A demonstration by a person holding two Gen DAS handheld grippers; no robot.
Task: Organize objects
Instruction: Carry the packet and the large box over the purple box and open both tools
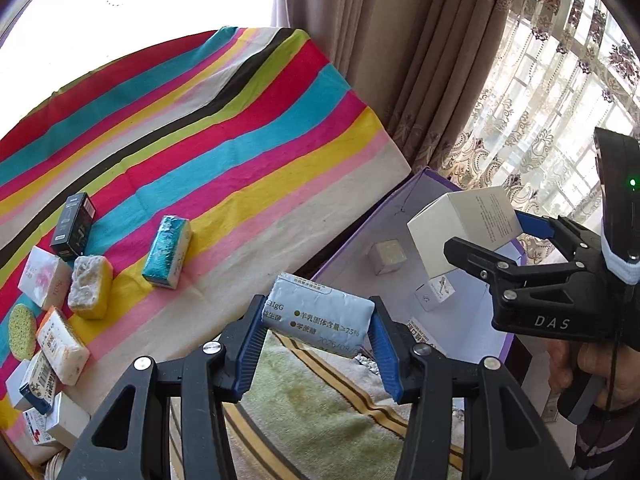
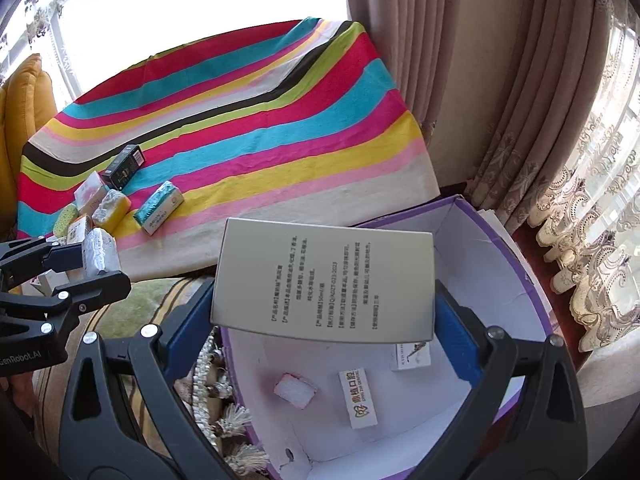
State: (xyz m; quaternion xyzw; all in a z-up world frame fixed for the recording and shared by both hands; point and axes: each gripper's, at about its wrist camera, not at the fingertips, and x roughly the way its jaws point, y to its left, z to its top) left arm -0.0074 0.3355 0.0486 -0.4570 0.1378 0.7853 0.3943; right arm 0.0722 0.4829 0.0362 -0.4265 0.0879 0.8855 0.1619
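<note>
Both grippers loaded — above purple bin [image 2: 532,280].
Left gripper [image 1: 318,322] clamped on blue packet [image 1: 320,318]; right gripper [image 2: 324,312] clamped on white box [image 2: 324,280] — jaws partly open.

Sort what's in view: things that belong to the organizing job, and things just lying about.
Job: blue packet in left tool; white box in right tool; purple bin; teal packet, black box, yellow sponge waiting on striped cloth.

Lying about: curtains; yellow cushion; rug.
</note>
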